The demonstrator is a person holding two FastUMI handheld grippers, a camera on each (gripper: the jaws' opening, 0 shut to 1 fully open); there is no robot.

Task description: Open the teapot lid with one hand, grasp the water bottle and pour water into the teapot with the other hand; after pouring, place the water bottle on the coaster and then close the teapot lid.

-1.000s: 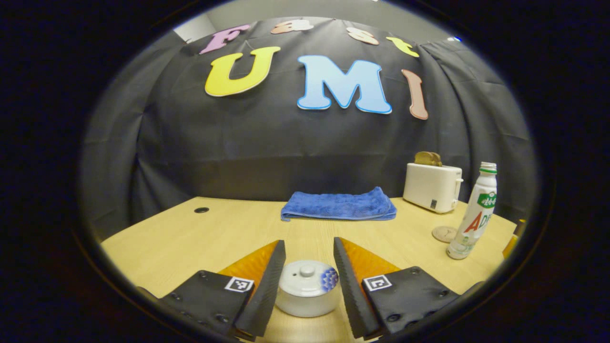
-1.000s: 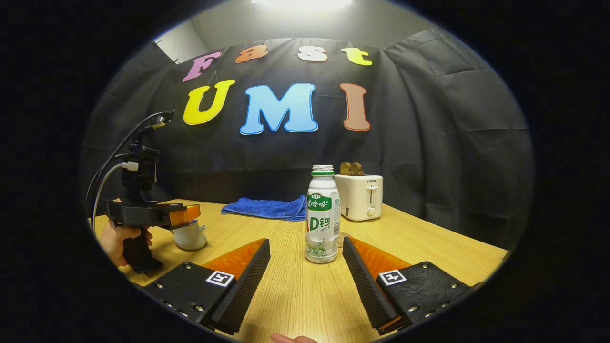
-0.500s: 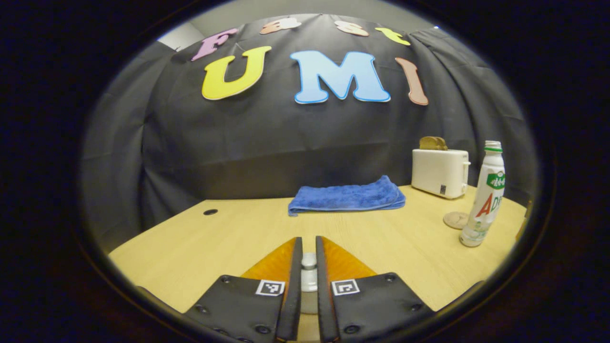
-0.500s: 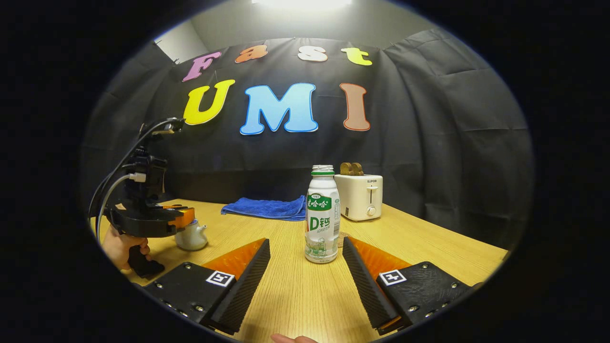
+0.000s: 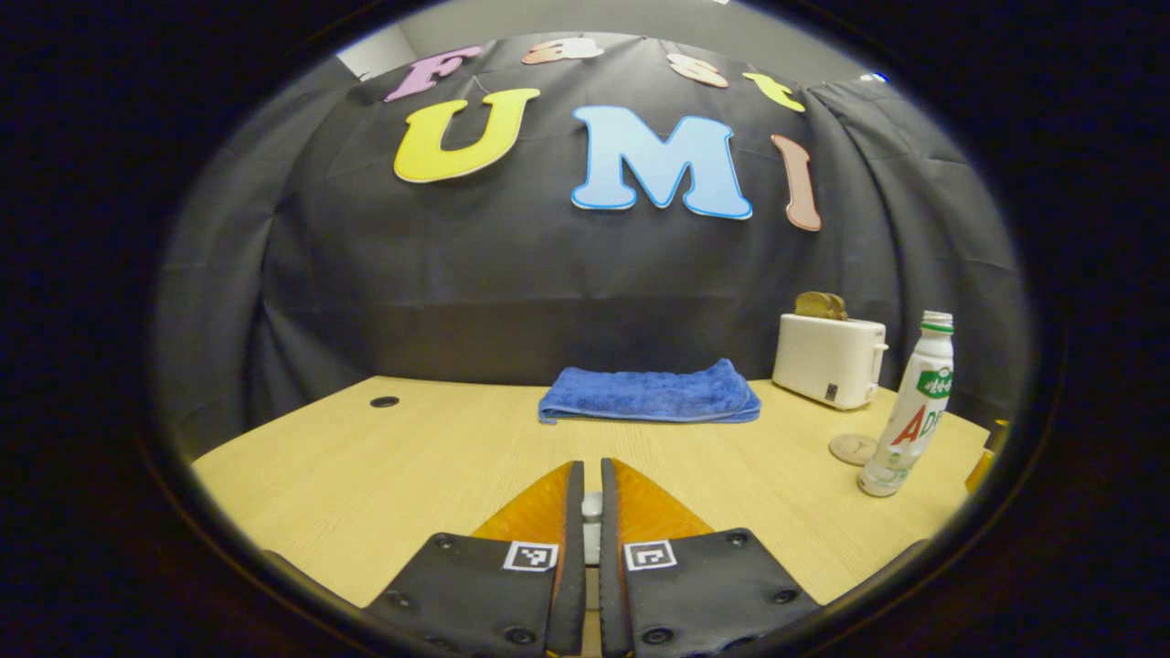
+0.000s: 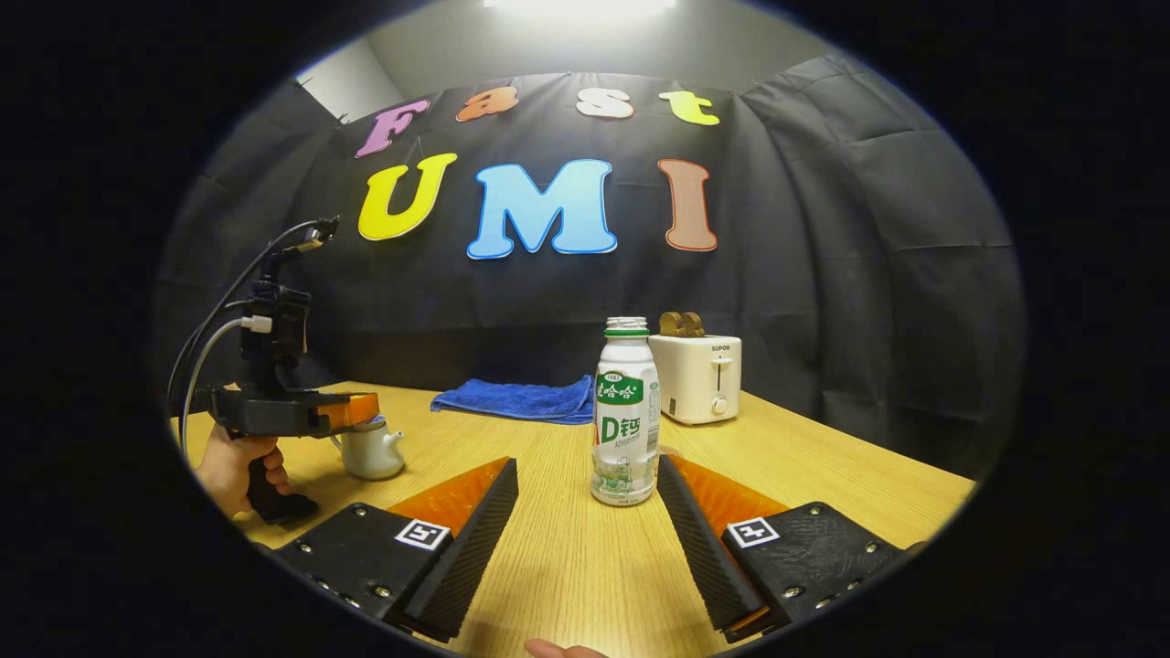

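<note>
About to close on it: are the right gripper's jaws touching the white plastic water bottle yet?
Apart. In the right gripper view, the white plastic water bottle stands just ahead of the open right gripper, with wooden table visible between bottle and jaws.

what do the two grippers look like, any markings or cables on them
Each gripper has two wedge-shaped fingers on flat black bolted plates, each plate bearing a small square black-and-white marker: left gripper, right gripper. In the right gripper view the left one shows a black pistol handle and looping cables on top.
</note>
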